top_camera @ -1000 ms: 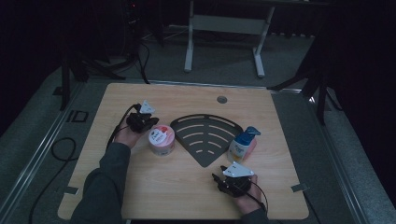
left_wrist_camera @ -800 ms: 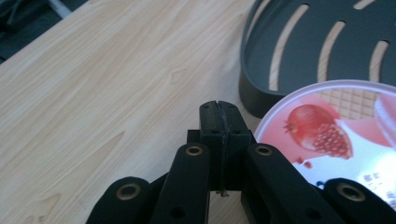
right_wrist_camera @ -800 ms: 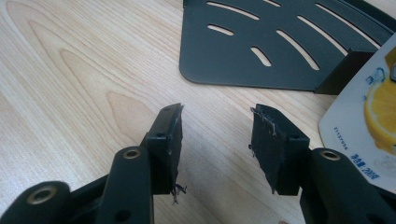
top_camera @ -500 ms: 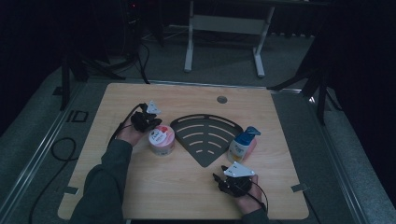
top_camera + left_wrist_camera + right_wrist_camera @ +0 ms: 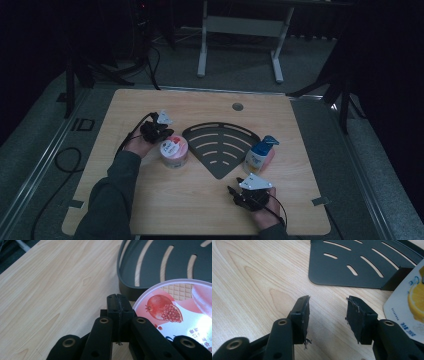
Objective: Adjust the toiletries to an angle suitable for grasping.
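A black fan-shaped slotted tray (image 5: 220, 145) lies in the middle of the wooden table (image 5: 200, 210). Left of it stands a round pink tub (image 5: 174, 151) with a pomegranate lid (image 5: 180, 310). My left gripper (image 5: 117, 300) rests beside the tub's left edge, jaws shut with nothing between them; from above it (image 5: 161, 131) sits just behind the tub. A blue-capped pump bottle (image 5: 260, 155) stands at the tray's right edge, its lemon label (image 5: 409, 307) close by. My right gripper (image 5: 327, 310) hovers over bare wood near the tray's point, jaws open and empty; from above it (image 5: 235, 190) is at the front right.
A round grommet (image 5: 238, 106) sits near the table's far edge. Cables (image 5: 65, 165) trail off the left side over the floor. A white desk frame (image 5: 240, 30) stands beyond the table. Tape marks (image 5: 320, 201) lie at the front corners.
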A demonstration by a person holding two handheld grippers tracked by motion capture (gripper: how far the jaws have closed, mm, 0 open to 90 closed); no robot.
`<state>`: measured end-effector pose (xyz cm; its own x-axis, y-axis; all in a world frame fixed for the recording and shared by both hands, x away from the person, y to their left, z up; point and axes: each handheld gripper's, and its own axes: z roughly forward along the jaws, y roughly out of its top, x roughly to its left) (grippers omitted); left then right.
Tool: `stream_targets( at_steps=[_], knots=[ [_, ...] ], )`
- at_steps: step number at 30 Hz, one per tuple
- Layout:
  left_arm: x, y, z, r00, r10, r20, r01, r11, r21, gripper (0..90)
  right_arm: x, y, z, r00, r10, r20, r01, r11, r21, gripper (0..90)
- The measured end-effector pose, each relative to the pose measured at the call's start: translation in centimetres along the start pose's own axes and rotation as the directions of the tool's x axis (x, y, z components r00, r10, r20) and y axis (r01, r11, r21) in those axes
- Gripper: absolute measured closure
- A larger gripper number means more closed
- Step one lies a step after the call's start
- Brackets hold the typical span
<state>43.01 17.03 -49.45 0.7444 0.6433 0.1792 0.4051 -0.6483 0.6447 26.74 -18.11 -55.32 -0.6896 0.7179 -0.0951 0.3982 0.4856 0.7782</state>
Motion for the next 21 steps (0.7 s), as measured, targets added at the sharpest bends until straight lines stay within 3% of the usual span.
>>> stream_targets(
  at_steps=[15,21],
  knots=[
    [-2.7,0.7,-0.3,0.9963,0.08,0.031,-0.08,0.9968,0.003,90.0,-0.1,0.0,-0.1,1.0,0.003,-0.001,-0.003,1.0,-0.003,52.5],
    [-4.1,0.6,-0.7,0.9956,0.089,0.031,-0.089,0.9961,0.003,90.0,-0.1,0.0,-0.1,1.0,0.002,0.0,-0.002,1.0,-0.003,52.4]
  ],
)
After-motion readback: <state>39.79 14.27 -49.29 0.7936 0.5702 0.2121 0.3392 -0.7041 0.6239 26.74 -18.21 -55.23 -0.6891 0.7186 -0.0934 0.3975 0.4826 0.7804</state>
